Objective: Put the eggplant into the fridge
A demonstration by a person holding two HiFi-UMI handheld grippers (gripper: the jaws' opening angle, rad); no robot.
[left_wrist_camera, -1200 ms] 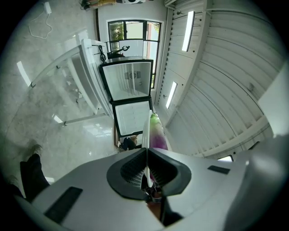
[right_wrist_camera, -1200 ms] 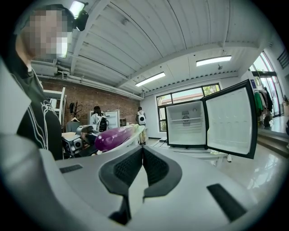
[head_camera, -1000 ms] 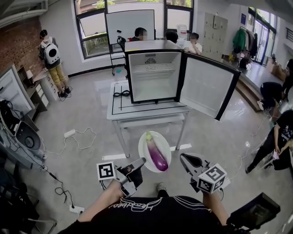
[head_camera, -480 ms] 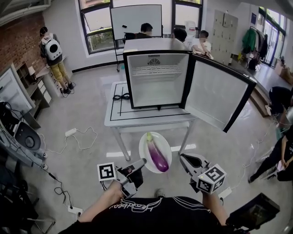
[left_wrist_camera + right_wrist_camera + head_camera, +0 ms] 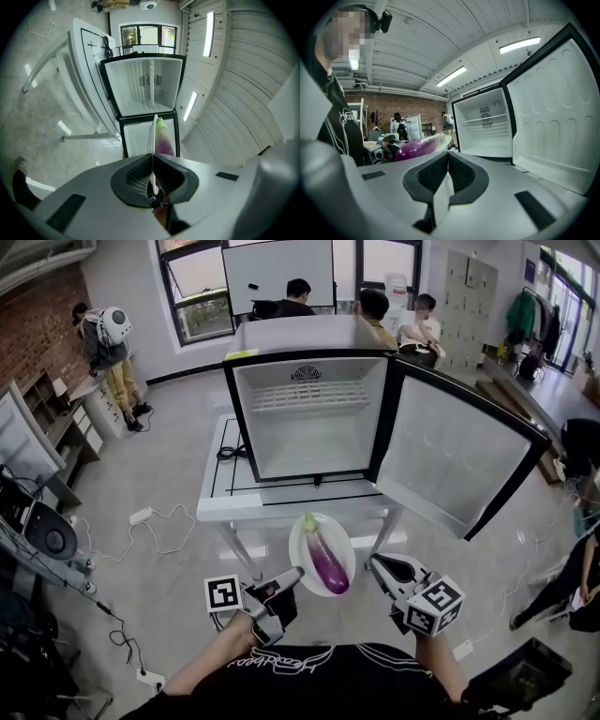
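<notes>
A purple eggplant with a green stem lies on a white plate that hangs in the air between both grippers. My left gripper is shut on the plate's left rim, and my right gripper is shut on its right rim. In the left gripper view the plate shows edge-on between the shut jaws with the eggplant behind it. The right gripper view shows the eggplant just past the shut jaws. Ahead stands the small fridge on a white table, empty inside, door swung wide to the right.
People sit and stand behind the fridge near the windows, and one with a backpack stands at the far left. Cables lie on the floor left of the table. Equipment crowds the left edge.
Both grippers have carried the plate with the eggplant toward the fridge, which now looms larger and closer. The grip on the plate is unchanged.
</notes>
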